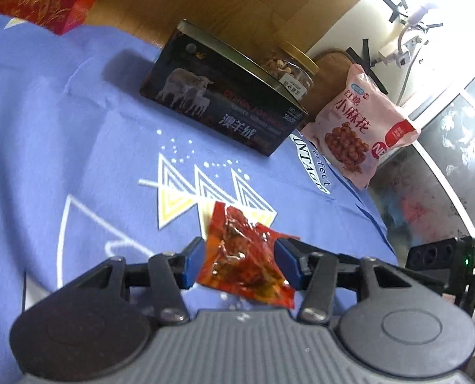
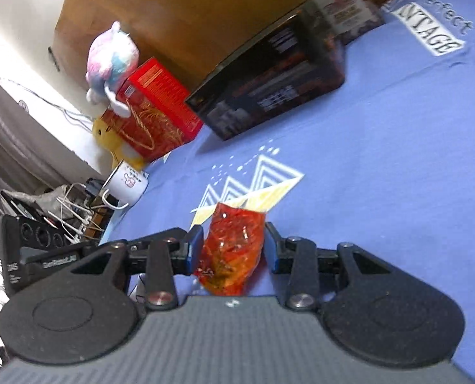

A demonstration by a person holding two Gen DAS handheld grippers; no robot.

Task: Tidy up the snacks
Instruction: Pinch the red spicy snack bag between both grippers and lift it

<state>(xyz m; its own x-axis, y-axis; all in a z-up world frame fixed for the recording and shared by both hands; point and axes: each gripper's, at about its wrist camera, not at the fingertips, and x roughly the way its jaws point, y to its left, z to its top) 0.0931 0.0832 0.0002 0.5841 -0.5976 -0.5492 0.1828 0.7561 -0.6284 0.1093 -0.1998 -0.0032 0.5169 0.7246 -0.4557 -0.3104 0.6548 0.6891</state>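
Each gripper carries a small red snack packet above the blue cloth (image 1: 77,128): the left gripper (image 1: 239,260) is clamped narrowly on one packet (image 1: 242,256), the right gripper (image 2: 234,244) likewise on another (image 2: 232,249). The dark box (image 1: 224,96), nut jar (image 1: 290,67) and pink snack bag (image 1: 359,124) sit well apart. Sorting looks barely begun, with both packets yet to be placed.

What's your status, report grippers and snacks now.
Left gripper shut on a red snack packet. Right gripper shut on its own red snack packet. Dark box and pink snack bag ahead, path clear.
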